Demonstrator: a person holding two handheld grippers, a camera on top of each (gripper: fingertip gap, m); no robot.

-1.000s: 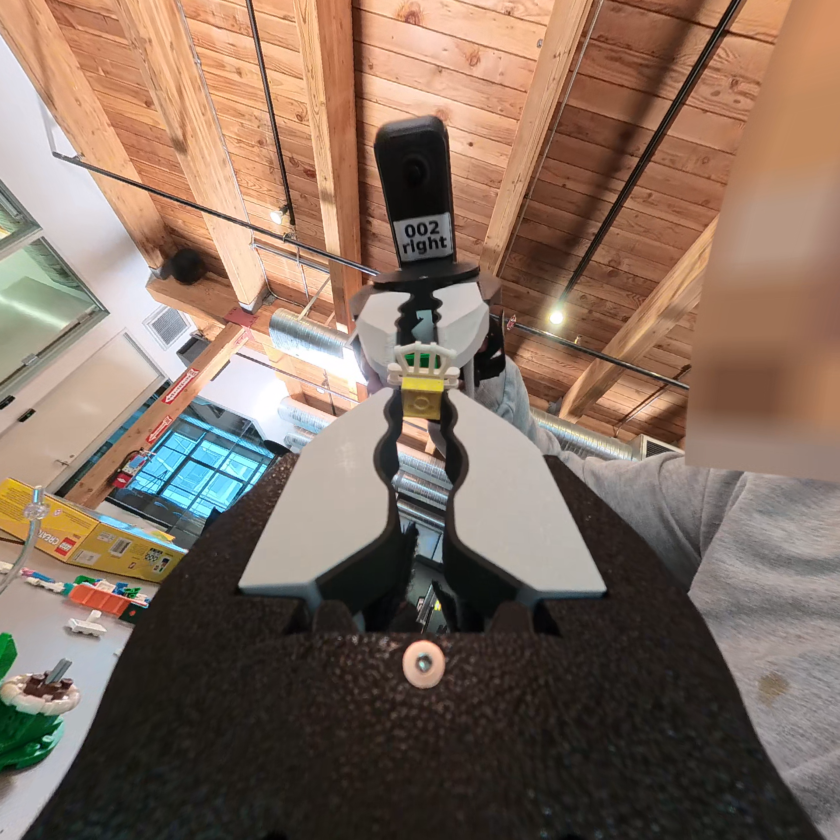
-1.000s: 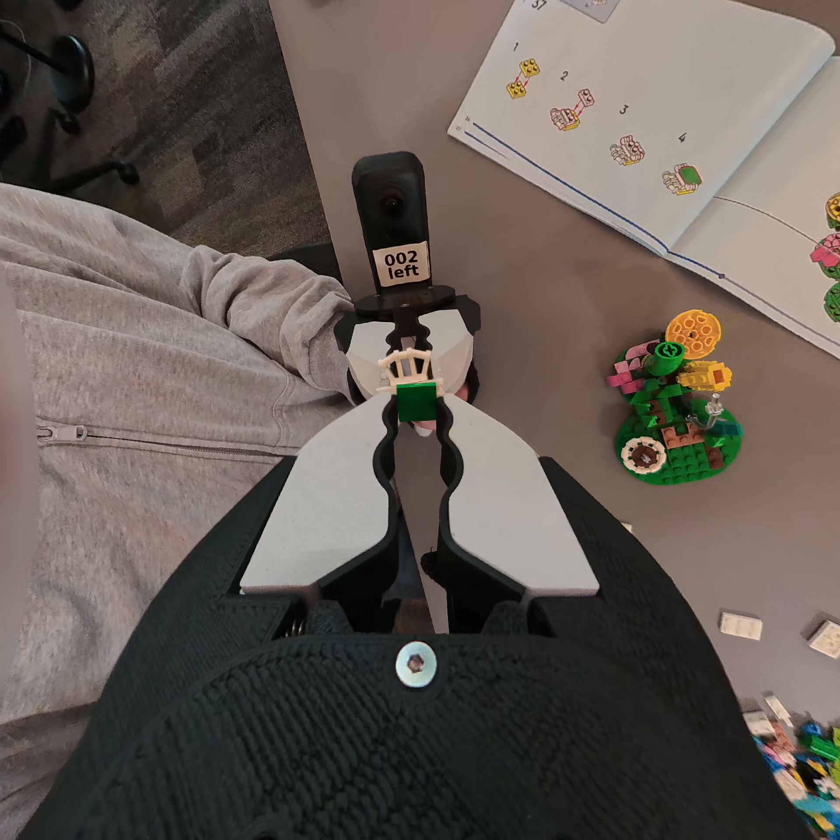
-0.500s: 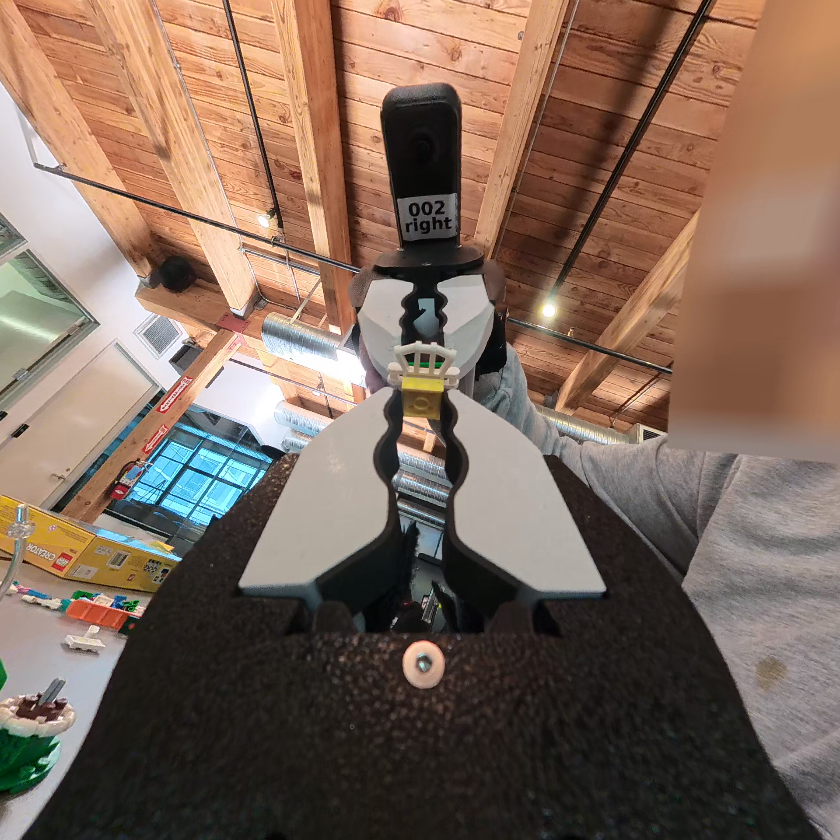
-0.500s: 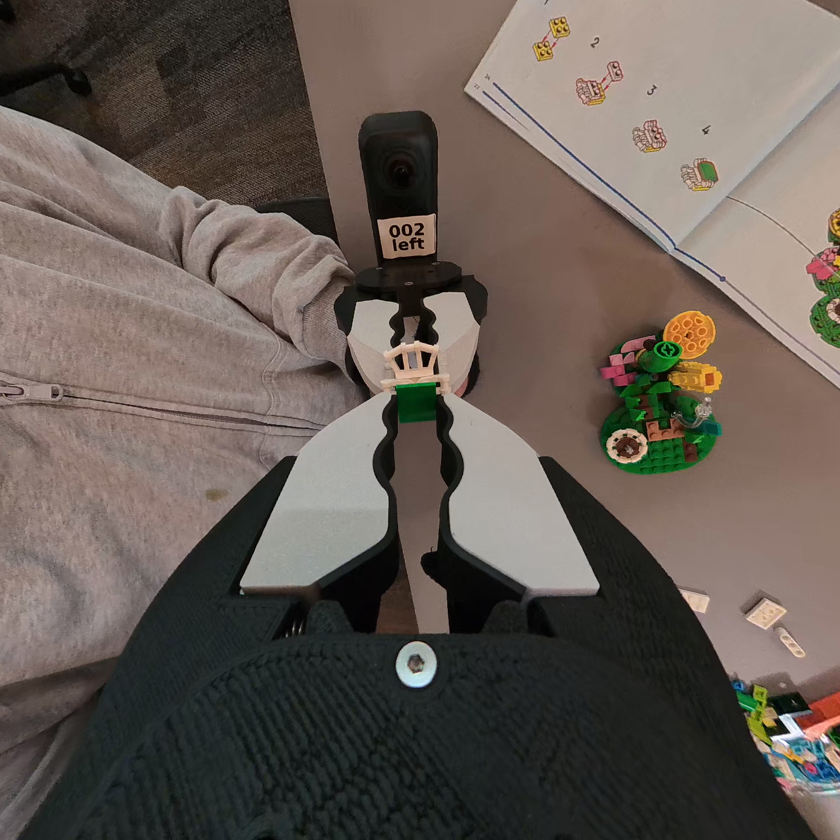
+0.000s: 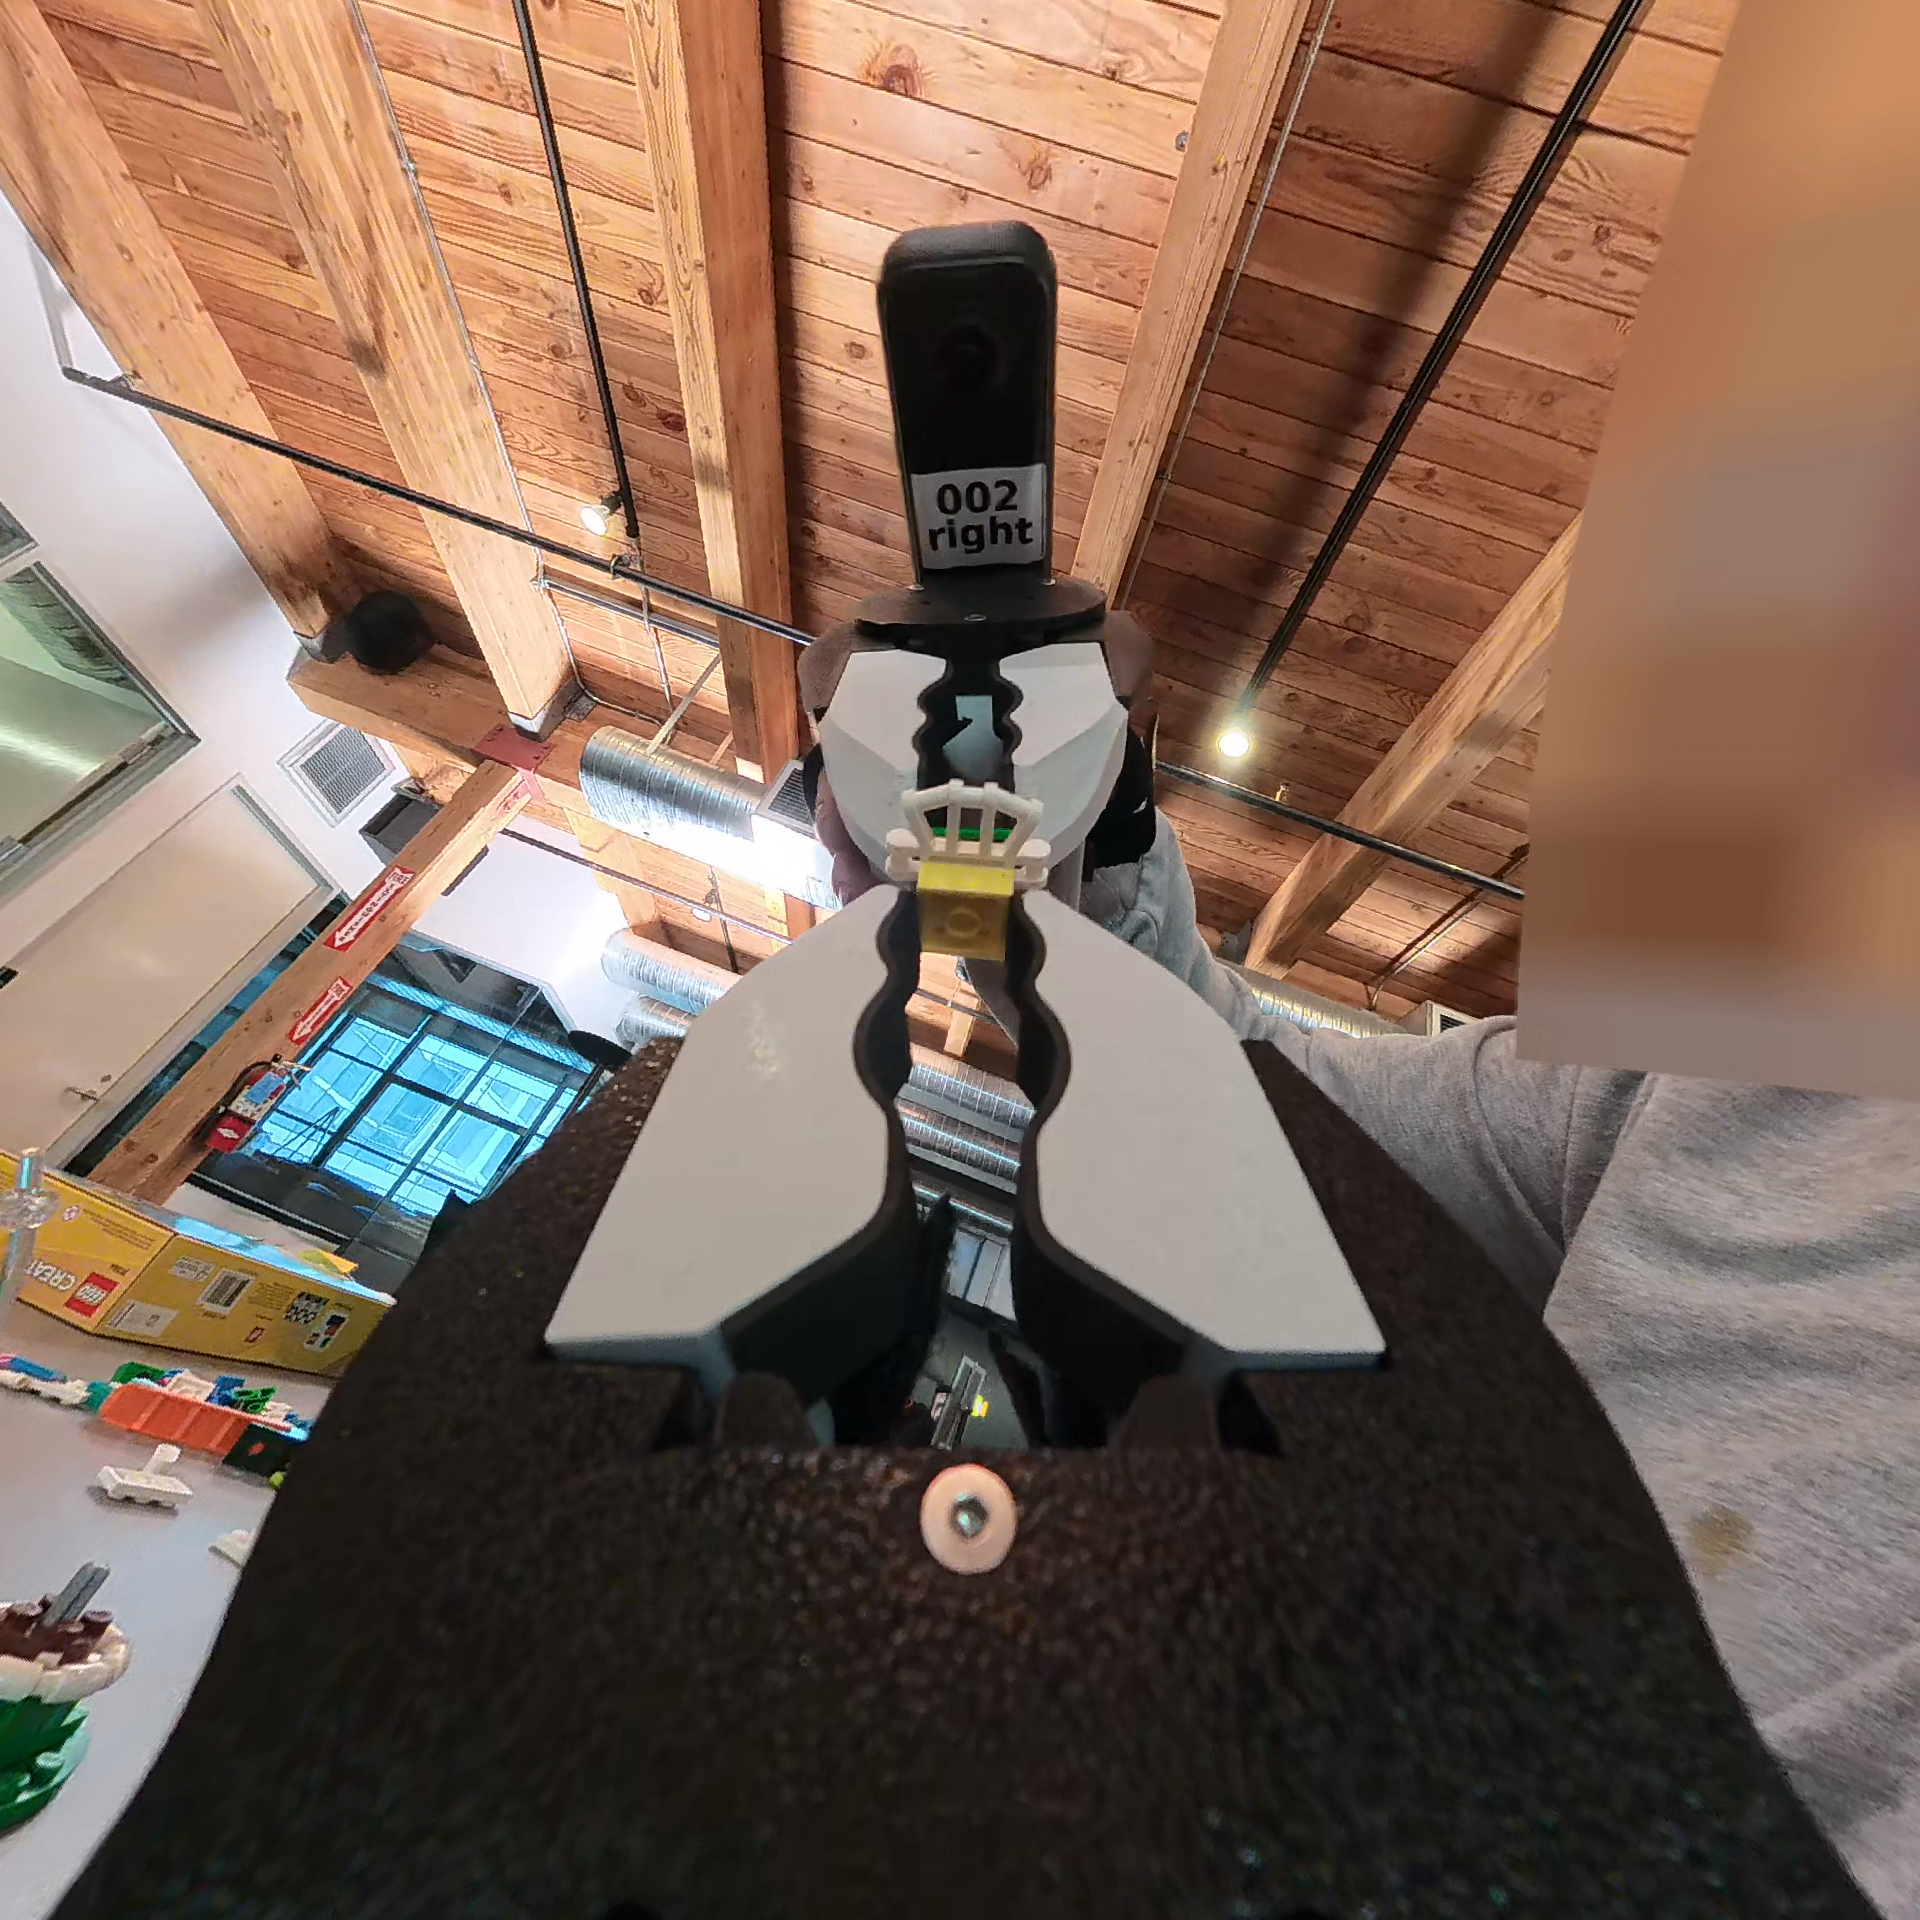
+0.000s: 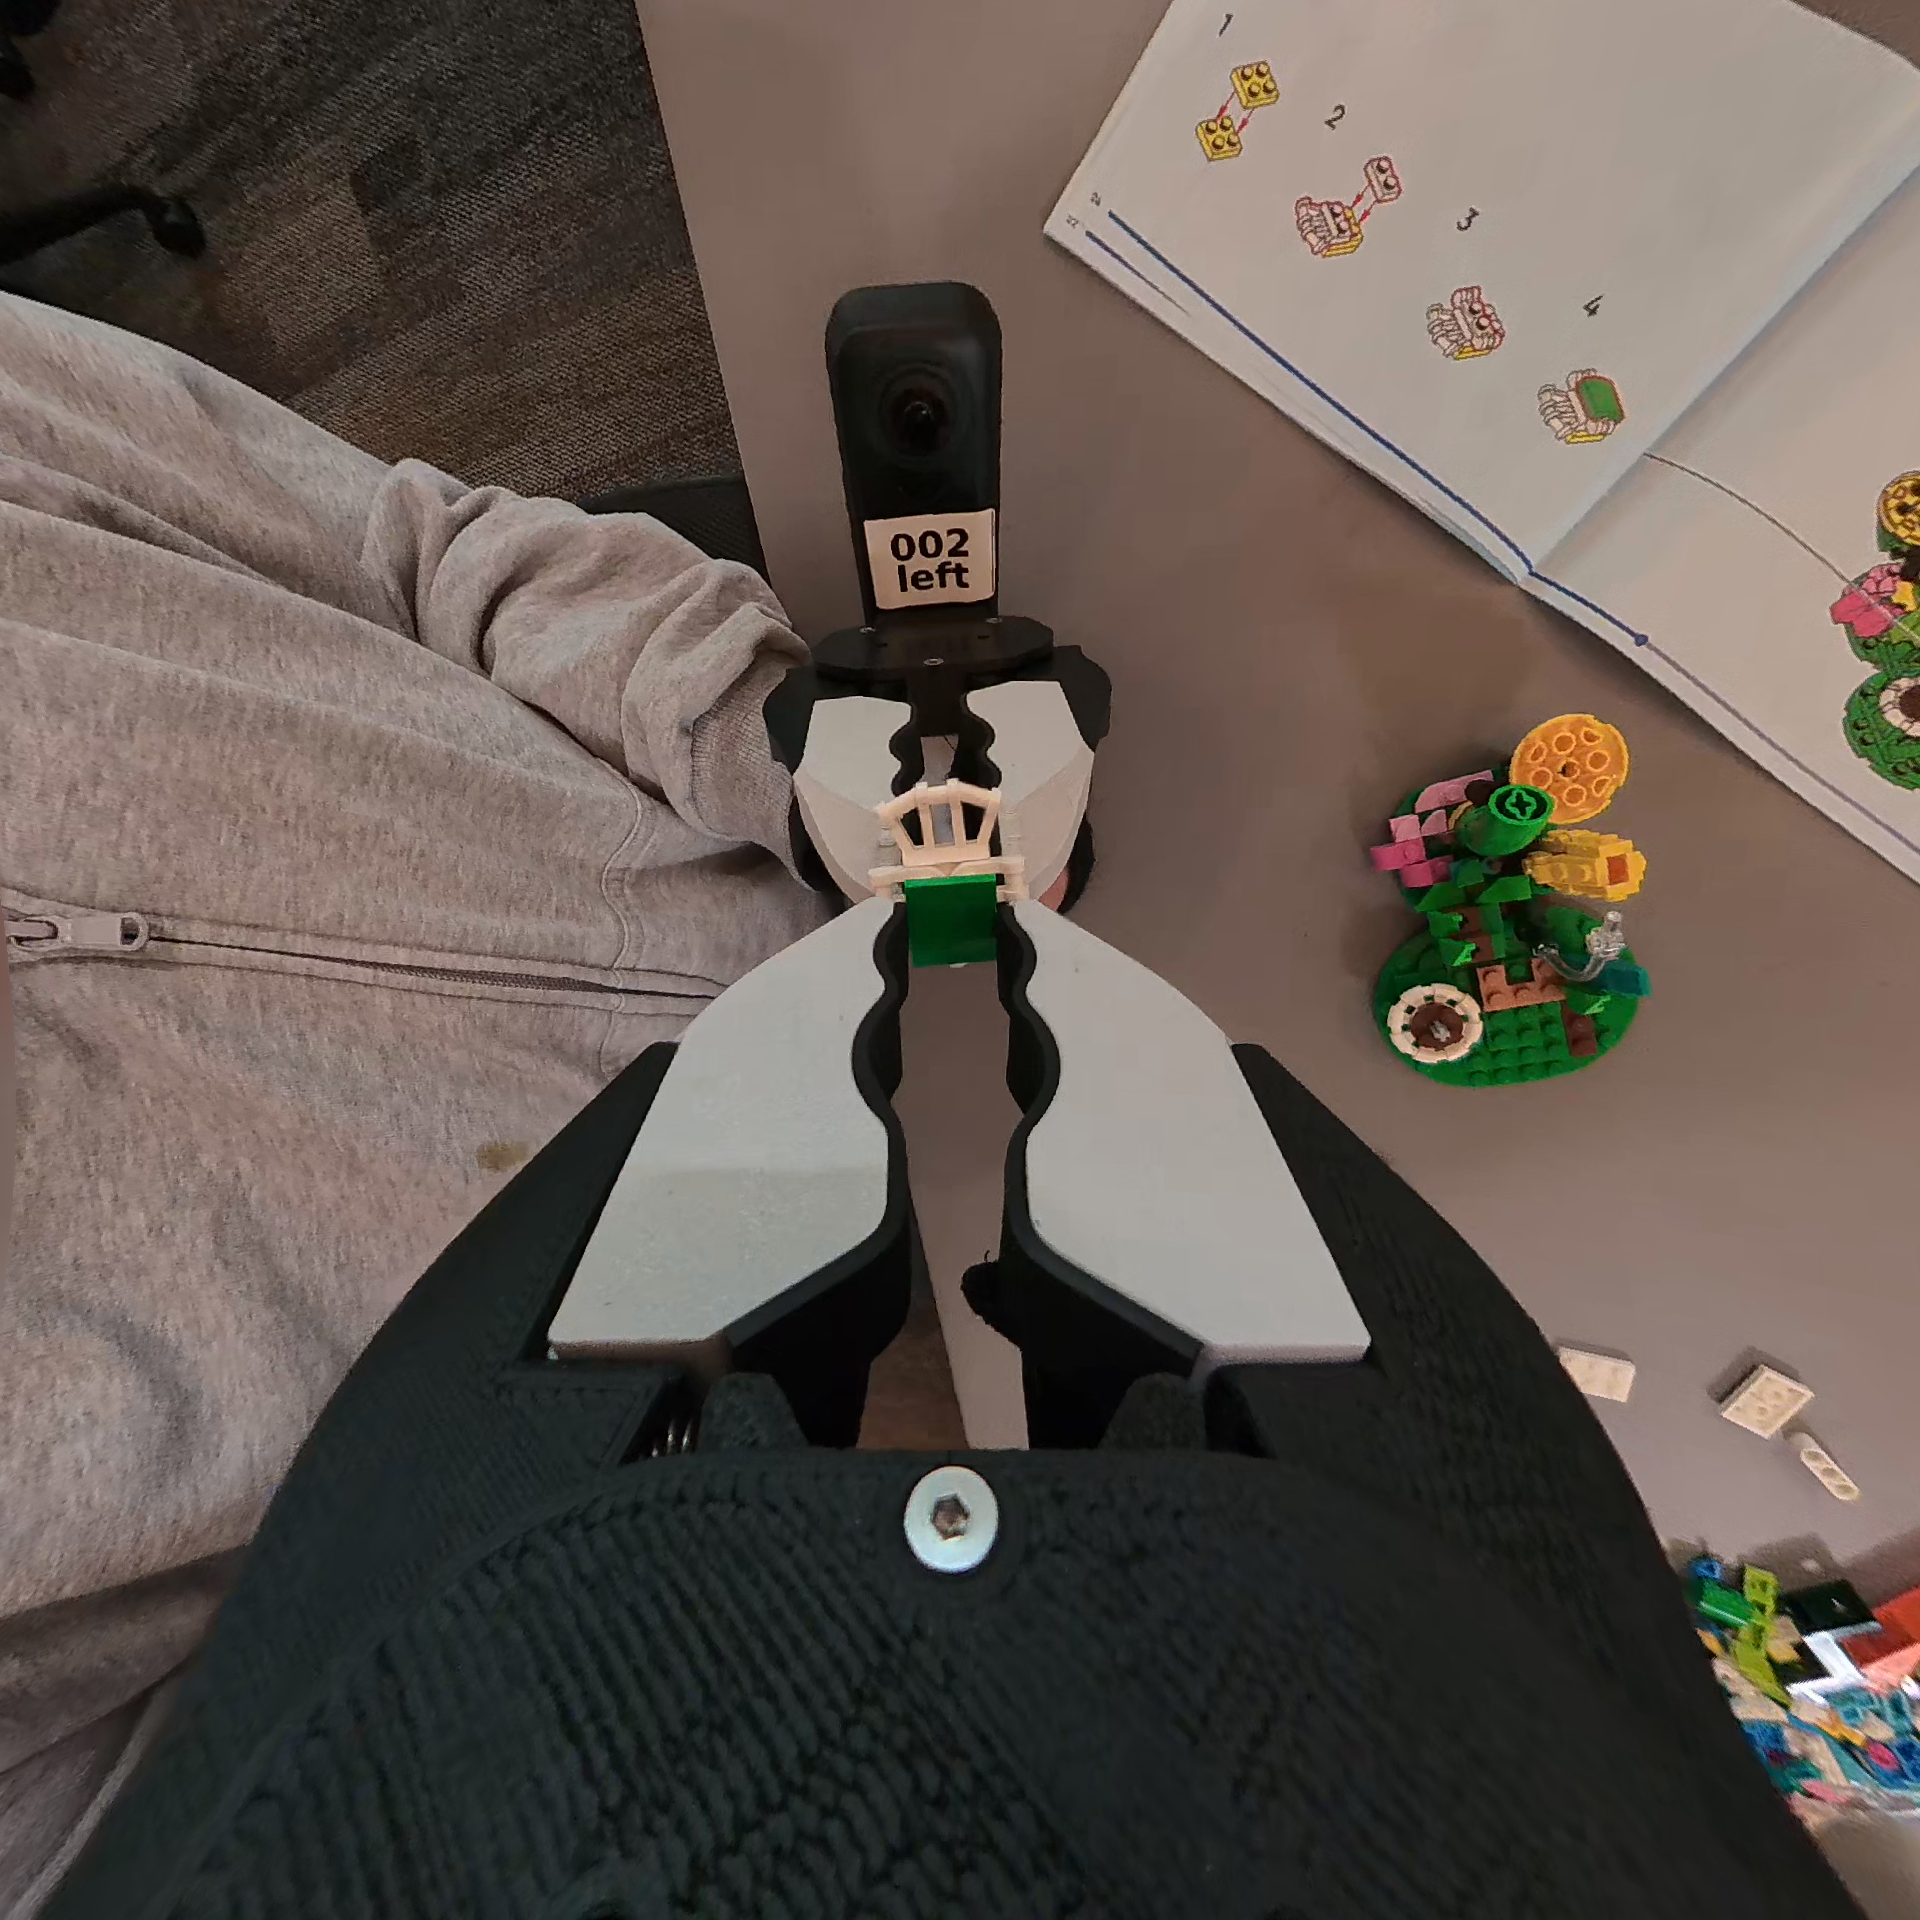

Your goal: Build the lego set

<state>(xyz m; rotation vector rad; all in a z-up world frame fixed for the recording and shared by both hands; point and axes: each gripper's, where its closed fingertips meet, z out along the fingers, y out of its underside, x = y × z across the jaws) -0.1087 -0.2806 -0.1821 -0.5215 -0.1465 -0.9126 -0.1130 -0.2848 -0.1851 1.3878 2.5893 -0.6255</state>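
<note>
The small sub-assembly sits pinched between my two grippers, which meet tip to tip in the air beside the desk edge: a yellow plate [image 5: 964, 921] on one face, a green plate [image 6: 951, 921] on the other, with a white fence piece [image 5: 966, 829] sandwiched between and sticking out past both. My left gripper [image 5: 964, 914] is clamped on the yellow plate, pointing up toward the timber ceiling [image 5: 436, 208]; my right gripper [image 6: 951, 920] is clamped on the green plate, pointing down over the operator's grey sweatshirt [image 6: 312, 831]. I cannot tell whether the plates are fully seated on the fence. On the desk [image 6: 1195, 520], well apart from the grippers, stands the partly built flower model [image 6: 1507, 925] on its green base, and past it lies the open instruction booklet [image 6: 1558, 156]. Loose white bricks [image 6: 1766, 1397] and a mixed pile of coloured pieces [image 6: 1808, 1673] lie nearer the right gripper's body. The left wrist view also catches a yellow box [image 5: 187, 1288] at the desk's far side.
</note>
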